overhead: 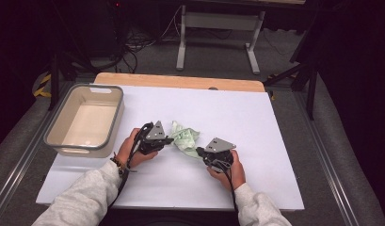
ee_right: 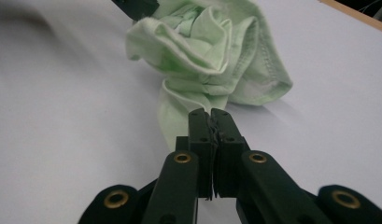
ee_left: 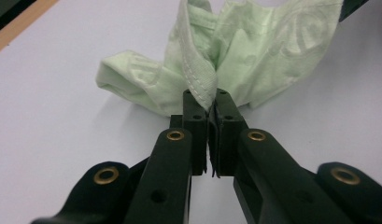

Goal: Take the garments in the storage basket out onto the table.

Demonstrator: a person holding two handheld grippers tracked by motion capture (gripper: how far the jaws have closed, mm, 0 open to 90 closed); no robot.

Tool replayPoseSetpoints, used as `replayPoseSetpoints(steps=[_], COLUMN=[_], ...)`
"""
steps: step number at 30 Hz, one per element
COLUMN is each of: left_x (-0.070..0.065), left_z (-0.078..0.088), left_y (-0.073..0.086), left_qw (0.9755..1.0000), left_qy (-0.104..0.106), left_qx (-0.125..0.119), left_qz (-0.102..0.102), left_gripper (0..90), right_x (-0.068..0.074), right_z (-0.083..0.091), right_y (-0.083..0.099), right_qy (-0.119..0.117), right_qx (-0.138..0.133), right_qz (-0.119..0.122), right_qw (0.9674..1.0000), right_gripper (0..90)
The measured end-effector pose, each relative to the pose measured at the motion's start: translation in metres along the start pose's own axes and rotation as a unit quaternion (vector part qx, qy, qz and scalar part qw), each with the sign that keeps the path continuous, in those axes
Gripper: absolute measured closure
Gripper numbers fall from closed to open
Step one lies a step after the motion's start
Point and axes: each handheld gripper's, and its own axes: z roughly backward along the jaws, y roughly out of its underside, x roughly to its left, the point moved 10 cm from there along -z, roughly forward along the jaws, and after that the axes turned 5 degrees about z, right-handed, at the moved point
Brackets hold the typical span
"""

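Lying crumpled at the centre of the high view, the pale green cloth [overhead: 185,139] rests on the white table [overhead: 256,122], bunched between the two grippers. The left gripper [overhead: 170,140], just left of centre in that frame, has its jaws pressed together on a stitched edge of the cloth, which the left gripper view shows pinched between the pads [ee_left: 196,109] at mid-frame, the rest of the fabric rising in folds toward the top of the picture. The right gripper [overhead: 198,151], a little right of centre and lower in the high view, is likewise clamped narrow on a fold of the cloth; in the right gripper view that fold runs down from the bundle into the closed jaws at mid-frame. A grey-rimmed beige bin [overhead: 68,141] stands at the left of the high view, well apart from the cloth.
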Motion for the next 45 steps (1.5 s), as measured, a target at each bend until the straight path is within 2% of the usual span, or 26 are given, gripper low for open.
replayPoseSetpoints(steps=[6, 9, 16, 19, 22, 27, 29, 31, 33, 35, 45], left_x=[0.008, 0.015, 0.023, 0.029, 0.036, 0.042, 0.041, 0.040, 0.033, 0.032, 0.039], left_z=[0.007, 0.014, 0.026, 0.033, 0.041, 0.047, 0.047, 0.047, 0.046, 0.047, 0.053], left_y=[-0.002, -0.005, -0.007, -0.007, -0.007, -0.007, -0.008, -0.009, -0.012, -0.014, -0.016], left_qw=[0.9998, 0.9992, 0.9985, 0.9979, 0.9971, 0.9964, 0.9961, 0.9963, 0.9968, 0.9966, 0.9950], left_qy=[-0.013, -0.024, -0.039, -0.048, -0.052, -0.063, -0.061, -0.063, -0.067, -0.068, -0.080], left_qx=[-0.012, -0.024, -0.034, -0.038, -0.046, -0.046, -0.050, -0.047, -0.042, -0.045, -0.053], left_qz=[0.009, 0.021, 0.018, 0.021, 0.033, 0.032, 0.039, 0.034, 0.015, 0.014, 0.026], left_gripper=[86.6, 86.7, 86.8, 86.8, 86.9, 87.0, 86.9, 86.9, 86.9, 86.9, 87.0], right_x=[-0.009, -0.015, -0.024, -0.028, -0.036, -0.044, -0.046, -0.049, -0.051, -0.054, -0.067], right_z=[0.010, 0.015, 0.028, 0.031, 0.038, 0.046, 0.048, 0.050, 0.052, 0.053, 0.062], right_y=[-0.005, -0.007, -0.014, -0.014, -0.015, -0.017, -0.017, -0.016, -0.016, -0.015, -0.013], right_qy=[0.012, 0.018, 0.038, 0.044, 0.055, 0.064, 0.068, 0.075, 0.078, 0.082, 0.103], right_qx=[-0.024, -0.034, -0.061, -0.065, -0.076, -0.090, -0.092, -0.093, -0.093, -0.094, -0.101], right_qz=[-0.011, -0.021, -0.028, -0.029, -0.035, -0.044, -0.048, -0.046, -0.050, -0.053, -0.065], right_qw=[0.9996, 0.9990, 0.9970, 0.9965, 0.9950, 0.9929, 0.9922, 0.9918, 0.9913, 0.9908, 0.9875], right_gripper=[88.2, 88.3, 88.2, 88.3, 88.3, 88.1, 88.1, 88.1, 88.0, 87.9, 87.7])
